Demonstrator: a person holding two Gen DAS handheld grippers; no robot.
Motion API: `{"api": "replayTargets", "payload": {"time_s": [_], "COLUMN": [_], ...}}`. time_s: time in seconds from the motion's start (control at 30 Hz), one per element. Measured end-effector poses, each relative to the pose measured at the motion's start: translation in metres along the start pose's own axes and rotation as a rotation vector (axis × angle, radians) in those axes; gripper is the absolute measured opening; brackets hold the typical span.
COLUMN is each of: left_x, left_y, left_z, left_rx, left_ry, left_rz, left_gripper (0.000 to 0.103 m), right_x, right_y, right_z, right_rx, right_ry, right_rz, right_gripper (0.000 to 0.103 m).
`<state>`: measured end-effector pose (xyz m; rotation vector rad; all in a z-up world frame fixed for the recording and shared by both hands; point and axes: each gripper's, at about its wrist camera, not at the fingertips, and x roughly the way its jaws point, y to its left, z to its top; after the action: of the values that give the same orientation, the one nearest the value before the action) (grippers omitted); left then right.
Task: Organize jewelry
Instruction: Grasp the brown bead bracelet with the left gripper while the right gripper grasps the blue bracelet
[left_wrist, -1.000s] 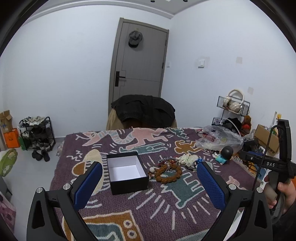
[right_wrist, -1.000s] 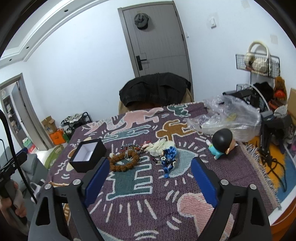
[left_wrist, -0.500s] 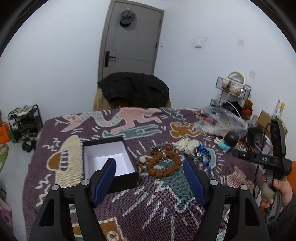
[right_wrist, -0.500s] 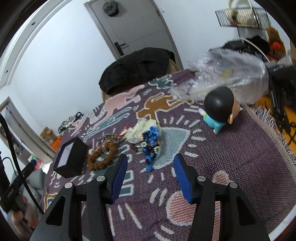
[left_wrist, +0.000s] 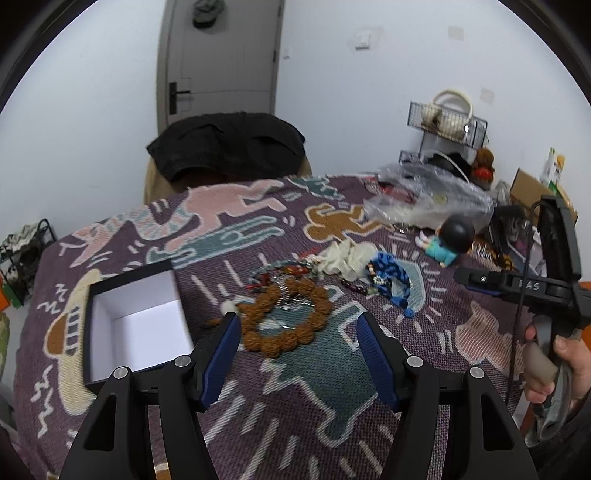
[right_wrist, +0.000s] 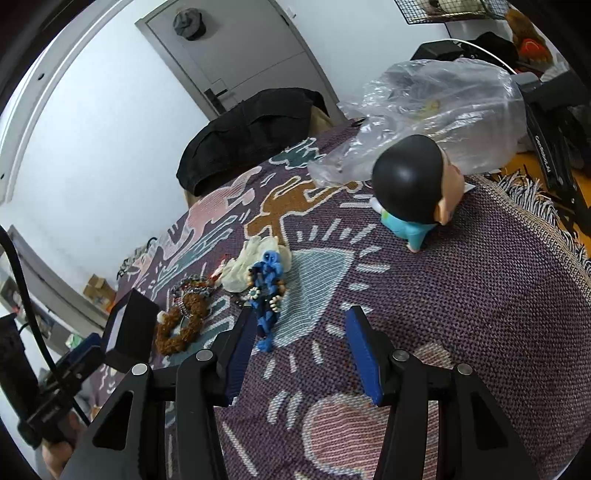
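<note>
Left wrist view puts us above a surface covered by a purple woven blanket with pink, teal and tan figures. Our left hand-held gripper hangs over it with its blue-padded jaws closing at a middling width; nothing is pressed between them, though the large bracelet of knobbly brown wooden beads lies on the blanket just beyond the tips, framed between them. To the left of that bracelet we see the open black square box with a white lining, and it holds nothing we can make out. Behind the brown beads lies a tangle of thin dark and red bead strings, then a crumpled cream fabric piece, and to its right a blue braided cord with small pale beads. Farther right a small figurine with a round black head and a teal body lies near a crumpled clear plastic bag. At the right edge a hand grips the handle of the other tool. In the right wrist view, our right hand-held gripper sits partly open, holding nothing, with bare blanket between its jaws; the blue braided cord lies just beside its left finger.
</note>
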<state>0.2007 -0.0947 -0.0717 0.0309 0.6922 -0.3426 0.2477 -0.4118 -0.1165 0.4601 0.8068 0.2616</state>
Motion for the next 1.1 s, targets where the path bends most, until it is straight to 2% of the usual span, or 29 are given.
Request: {"api": "replayTargets", "payload": {"time_s": [0.37, 0.57, 0.63, 0.67, 0.7, 0.73, 0.77, 0.87, 1.1], "left_x": [0.069, 0.099, 0.109, 0.111, 0.112, 0.112, 0.112, 0.106, 0.067], "left_y": [-0.021, -0.022, -0.024, -0.024, -0.023, -0.022, -0.022, -0.025, -0.023], "left_z": [0.005, 0.003, 0.001, 0.001, 0.001, 0.002, 0.003, 0.005, 0.022], "left_rx": [0.086, 0.1, 0.114, 0.121, 0.121, 0.111, 0.1, 0.108, 0.071], "left_ry": [0.125, 0.201, 0.225, 0.224, 0.224, 0.227, 0.235, 0.226, 0.14], "left_rz": [0.012, 0.013, 0.026, 0.035, 0.039, 0.027, 0.003, -0.012, -0.055], "left_gripper": [0.061, 0.05, 0.041, 0.039, 0.032, 0.023, 0.02, 0.019, 0.019], "right_x": [-0.007, 0.001, 0.004, 0.006, 0.009, 0.012, 0.015, 0.028, 0.059], "right_y": [-0.02, -0.025, -0.024, -0.022, -0.018, -0.014, -0.012, -0.003, 0.009], "right_z": [-0.003, -0.002, -0.002, -0.002, -0.002, -0.001, -0.001, -0.001, 0.001], "right_rx": [0.018, 0.036, 0.037, 0.034, 0.027, 0.018, 0.01, -0.007, -0.042], "right_ry": [-0.009, 0.012, 0.019, 0.021, 0.027, 0.035, 0.042, 0.079, 0.13], "right_rz": [0.005, 0.009, 0.013, 0.016, 0.018, 0.019, 0.021, 0.025, 0.0], "right_gripper": [0.052, 0.052, 0.052, 0.052, 0.052, 0.052, 0.052, 0.052, 0.053]}}
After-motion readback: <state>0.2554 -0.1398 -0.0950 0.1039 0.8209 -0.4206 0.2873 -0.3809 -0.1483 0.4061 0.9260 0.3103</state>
